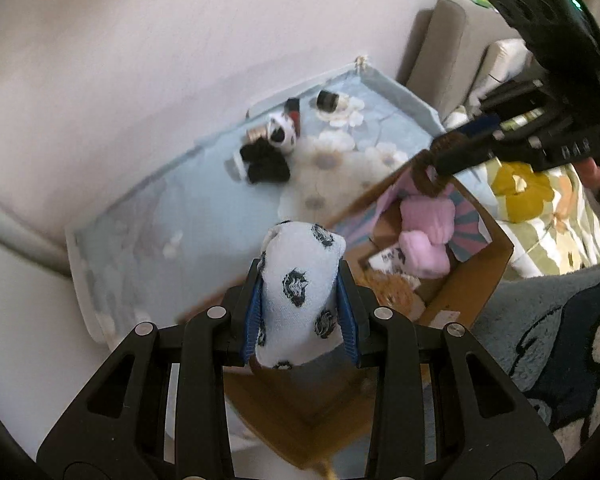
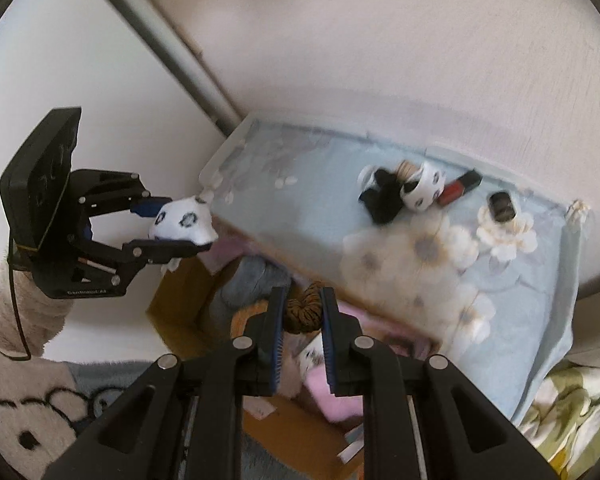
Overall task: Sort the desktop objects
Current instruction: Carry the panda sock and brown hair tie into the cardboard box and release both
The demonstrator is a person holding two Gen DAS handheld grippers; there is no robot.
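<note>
My left gripper (image 1: 300,276) is shut on a white sock with black spots (image 1: 300,280) and holds it in the air over the near edge of a cardboard box (image 1: 476,284); it also shows in the right wrist view (image 2: 180,226). My right gripper (image 2: 303,306) is shut on a brown striped hair tie (image 2: 303,312) above the box (image 2: 180,312); it also shows in the left wrist view (image 1: 428,172). The box holds pink socks (image 1: 424,232). On the blue flowered table (image 1: 160,220) lie a black sock (image 1: 266,164), a spotted sock (image 1: 282,130), a red lipstick (image 2: 458,188) and a small dark jar (image 1: 327,100).
The table stands against a white wall. A grey sofa (image 1: 452,40) with a flowered blanket (image 1: 540,200) is to the right. A grey and white patterned rug (image 1: 560,340) lies under the box. A hand in a fluffy sleeve (image 2: 12,312) holds the left gripper.
</note>
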